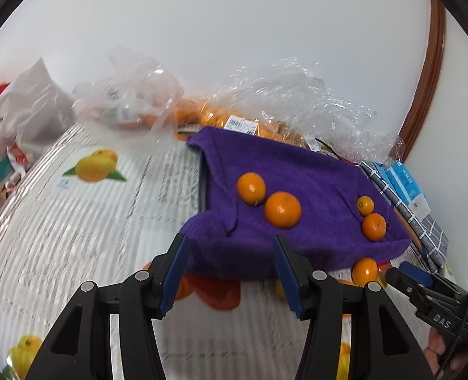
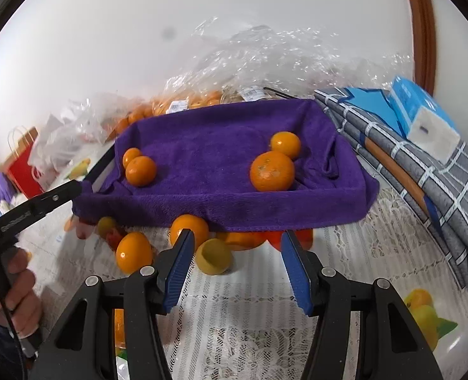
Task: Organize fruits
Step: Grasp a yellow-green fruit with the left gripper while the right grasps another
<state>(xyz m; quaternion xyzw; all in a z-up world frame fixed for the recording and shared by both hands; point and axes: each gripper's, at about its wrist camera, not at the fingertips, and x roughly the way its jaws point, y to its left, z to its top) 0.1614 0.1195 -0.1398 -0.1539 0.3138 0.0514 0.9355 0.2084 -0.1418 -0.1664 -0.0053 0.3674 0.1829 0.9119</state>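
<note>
So the oranges are split up right now: four sit in the tray lined with a purple towel (image 2: 221,145), two at its left end, a small orange (image 2: 131,157) touching a bigger orange (image 2: 140,171), and two at the right end, where the big orange (image 2: 272,171) sits in front of another orange (image 2: 285,144). The tray is a rectangle and from my right camera its long side runs left to right across the table, with the towel hanging over the near edge. Round fruit, so no real pointing direction, though the big one shows a speckled top toward me. Just below that hanging edge more fruit is loose on the lacy tablecloth (image 2: 360,253): one orange (image 2: 189,226) tucked against the towel, one egg-shaped orange (image 2: 134,252) to its left, and a dull yellowish fruit (image 2: 214,256) right in front of my right gripper (image 2: 237,240). That gripper is spread with nothing between the pads. My left gripper (image 1: 230,242) is spread too, aimed at the tray's near corner, nothing pinched. Behind the tray there's a crinkly clear plastic bag (image 2: 265,63) with more oranges, and to the right a folded checked cloth (image 2: 424,171) with a blue tissue pack (image 2: 420,114) on top.
</note>
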